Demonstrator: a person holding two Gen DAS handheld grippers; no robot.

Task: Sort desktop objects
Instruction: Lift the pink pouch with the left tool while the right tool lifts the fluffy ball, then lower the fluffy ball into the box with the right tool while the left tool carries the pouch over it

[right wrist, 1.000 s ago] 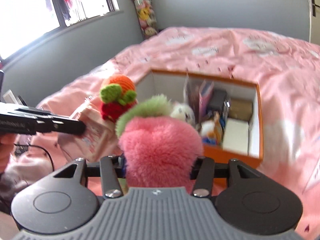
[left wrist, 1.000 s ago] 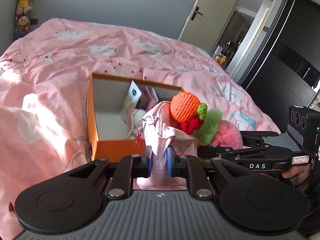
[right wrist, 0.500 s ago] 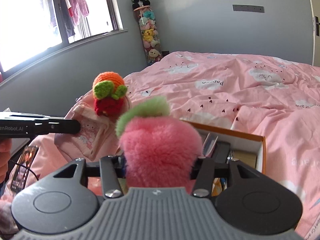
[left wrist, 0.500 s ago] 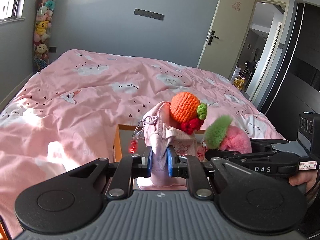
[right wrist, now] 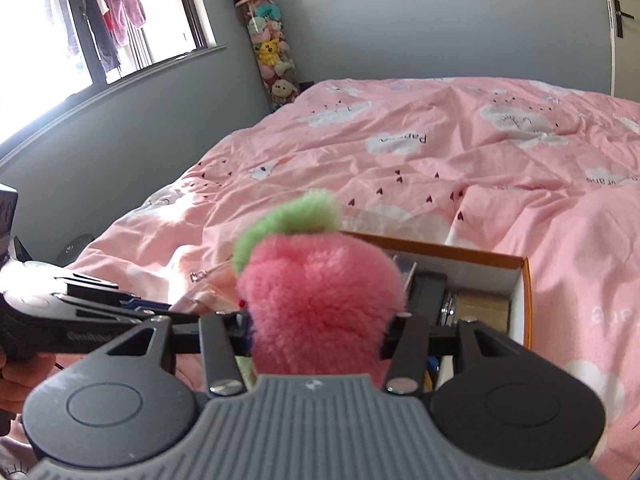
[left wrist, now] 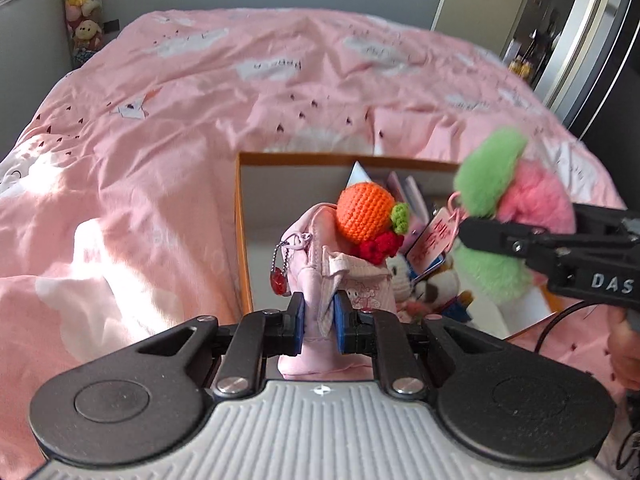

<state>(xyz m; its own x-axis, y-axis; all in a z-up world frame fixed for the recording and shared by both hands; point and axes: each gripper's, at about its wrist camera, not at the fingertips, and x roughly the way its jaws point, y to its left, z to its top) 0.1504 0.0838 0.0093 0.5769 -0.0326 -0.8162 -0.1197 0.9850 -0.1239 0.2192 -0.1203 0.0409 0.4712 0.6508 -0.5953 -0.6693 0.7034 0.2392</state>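
Grippers number 2: the left hand-held gripper is clenched on 1 pink pouch, which carries 1 orange crochet ball and 1 red charm. The right hand-held gripper grasps 1 pink plush strawberry. Just beyond both, 1 orange box sits on the bed; its contents are mostly hidden and blurred.

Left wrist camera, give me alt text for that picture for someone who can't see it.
The left claw is shut on a pink pouch with a crocheted orange charm, held above an open orange box on a pink bed. At right, the right claw holds a fluffy pink and green plush.
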